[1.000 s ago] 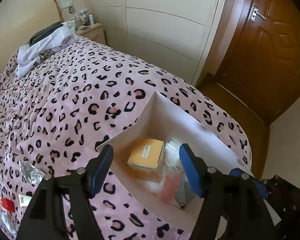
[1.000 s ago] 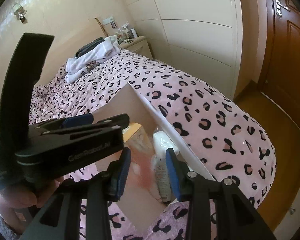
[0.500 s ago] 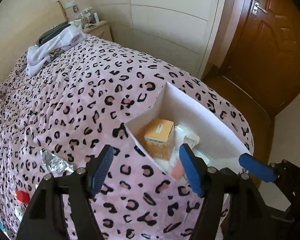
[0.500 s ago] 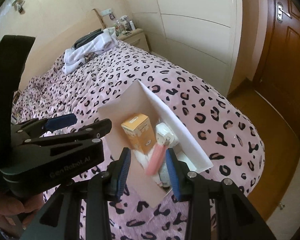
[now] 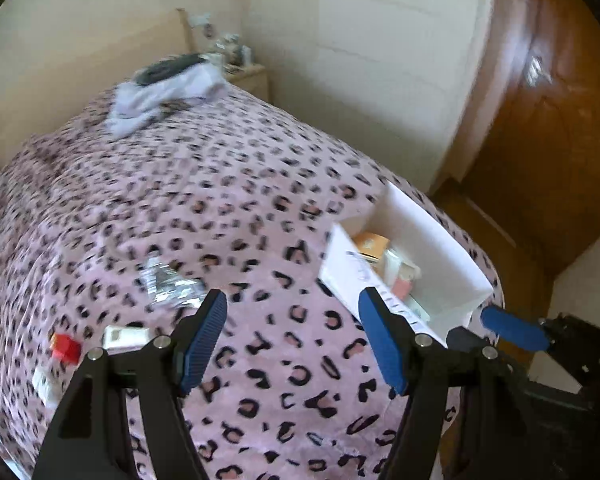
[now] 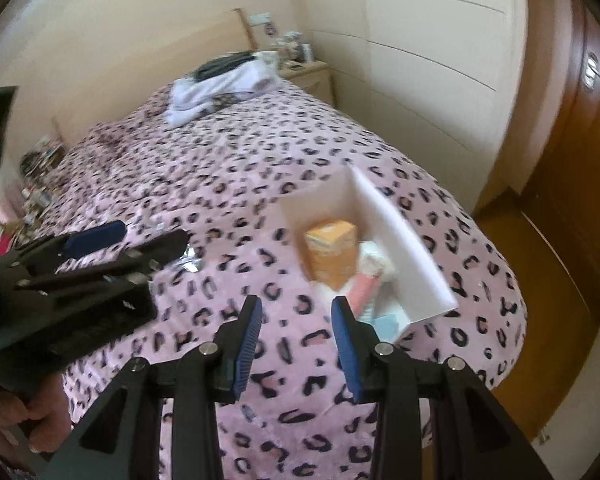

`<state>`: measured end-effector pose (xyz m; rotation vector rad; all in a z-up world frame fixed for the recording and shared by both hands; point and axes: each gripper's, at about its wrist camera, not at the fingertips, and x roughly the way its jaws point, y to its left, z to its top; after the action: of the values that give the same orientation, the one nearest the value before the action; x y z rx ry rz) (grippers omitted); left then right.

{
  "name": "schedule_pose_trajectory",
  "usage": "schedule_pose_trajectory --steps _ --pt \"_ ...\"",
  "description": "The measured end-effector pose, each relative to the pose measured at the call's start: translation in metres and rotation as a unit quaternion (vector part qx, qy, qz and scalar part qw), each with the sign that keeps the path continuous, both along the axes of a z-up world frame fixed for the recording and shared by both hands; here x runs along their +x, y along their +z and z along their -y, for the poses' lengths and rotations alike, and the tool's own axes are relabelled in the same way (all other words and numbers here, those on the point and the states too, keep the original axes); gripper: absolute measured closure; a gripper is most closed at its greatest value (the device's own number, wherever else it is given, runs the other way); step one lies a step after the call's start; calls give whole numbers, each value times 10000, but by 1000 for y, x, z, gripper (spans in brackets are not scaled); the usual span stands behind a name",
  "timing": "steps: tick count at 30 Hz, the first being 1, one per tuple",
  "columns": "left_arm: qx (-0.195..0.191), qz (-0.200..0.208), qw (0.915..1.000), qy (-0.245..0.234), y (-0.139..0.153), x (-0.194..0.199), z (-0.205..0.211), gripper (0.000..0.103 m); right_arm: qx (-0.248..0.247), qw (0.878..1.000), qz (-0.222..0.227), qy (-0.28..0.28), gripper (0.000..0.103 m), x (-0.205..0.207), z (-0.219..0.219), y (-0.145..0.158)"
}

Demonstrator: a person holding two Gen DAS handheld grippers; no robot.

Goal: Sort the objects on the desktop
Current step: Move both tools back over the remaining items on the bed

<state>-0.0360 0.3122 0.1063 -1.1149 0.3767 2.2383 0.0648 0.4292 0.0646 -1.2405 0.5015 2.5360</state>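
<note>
A white open box rests on the pink leopard-print bedspread near the bed's right corner. Inside it are an orange carton, a pink tube and white items. On the spread to the left lie a crumpled foil wrapper, a small white packet and a red piece. My left gripper is open above the spread, left of the box, with nothing in it. My right gripper is open and empty, just in front of the box.
Folded white clothes and a dark item lie at the head of the bed. A bedside table with small bottles stands beyond. White wardrobe doors and a brown wooden door are to the right. A hand holds the left gripper.
Both grippers have pulled back and up from the box, so more bedspread shows. The left view swung left, bringing the foil, packet and red piece nearer centre. The right gripper's jaws have widened.
</note>
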Motion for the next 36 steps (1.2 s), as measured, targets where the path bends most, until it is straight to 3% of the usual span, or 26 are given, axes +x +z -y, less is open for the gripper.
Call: schedule_pose_trajectory --steps 4,8,12,17,26,29,36 --pt "250 -255 9963 783 20 2 73 33 14 9991 -246 354 66 0 40 10" --pt "291 -384 9855 1627 19 7 152 33 -21 9962 -478 734 66 -7 84 16" --pt "147 -371 9722 2306 -3 11 224 33 -67 9927 -629 1028 66 -21 124 13" --pt "35 -70 9546 2977 -49 20 298 32 -188 9871 -658 1446 66 -38 176 -14" --pt "-25 617 9327 3554 -135 24 365 33 -247 9783 -499 1995 66 -66 229 -66" --pt "22 681 9243 3756 -148 16 383 33 -267 9747 -445 2174 66 -75 246 -83" --pt "153 680 8932 4442 -164 -9 437 32 -393 9659 -380 2532 65 -101 283 -118"
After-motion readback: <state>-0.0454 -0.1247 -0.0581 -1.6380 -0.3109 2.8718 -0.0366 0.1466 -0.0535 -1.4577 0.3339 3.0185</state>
